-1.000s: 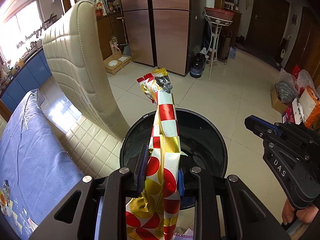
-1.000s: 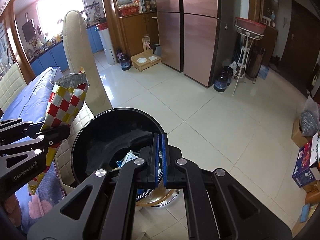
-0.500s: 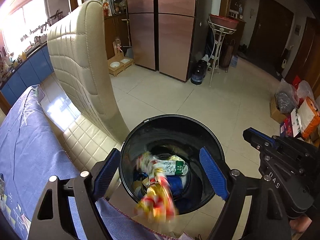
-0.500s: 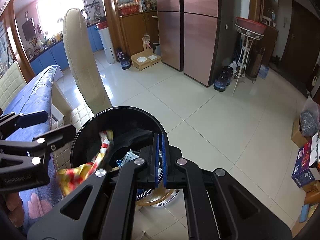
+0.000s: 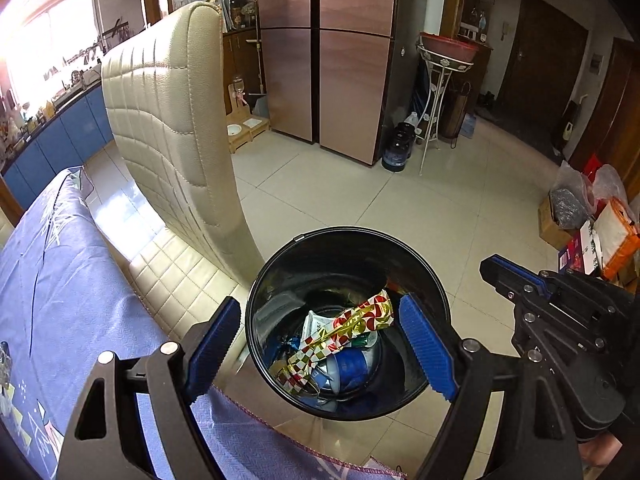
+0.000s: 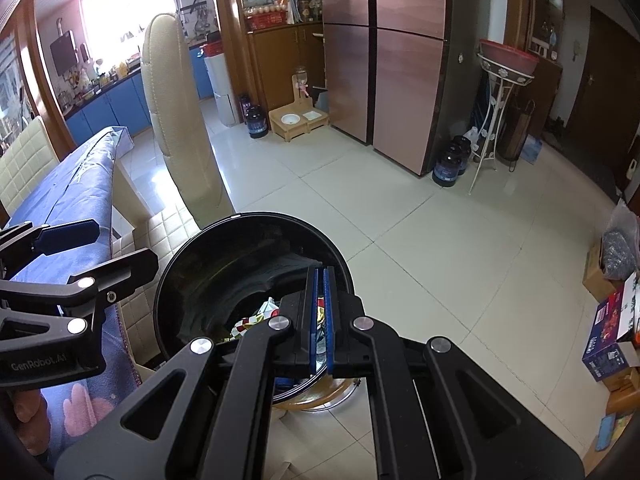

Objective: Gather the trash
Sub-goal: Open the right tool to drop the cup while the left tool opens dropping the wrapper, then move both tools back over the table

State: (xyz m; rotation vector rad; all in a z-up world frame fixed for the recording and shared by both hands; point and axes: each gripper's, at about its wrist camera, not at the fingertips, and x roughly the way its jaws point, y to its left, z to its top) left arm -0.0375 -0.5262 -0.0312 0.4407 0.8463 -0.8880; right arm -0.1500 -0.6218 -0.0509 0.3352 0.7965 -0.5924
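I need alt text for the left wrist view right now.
The open left tool hangs over a black bin where a red and gold wrapper lies on other trash. A cream chair stands to the left.

bins: 1 (image 5: 276,280) | red-gold wrappers: 1 (image 5: 344,330) | grippers: 2 | cream chairs: 2 | dark jugs: 3

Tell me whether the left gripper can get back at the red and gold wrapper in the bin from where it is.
Probably yes. The left gripper hangs over the black bin, jaws open and empty, and the red and gold wrapper lies on top of the other trash, uncovered. The bin's depth may be the only limit.
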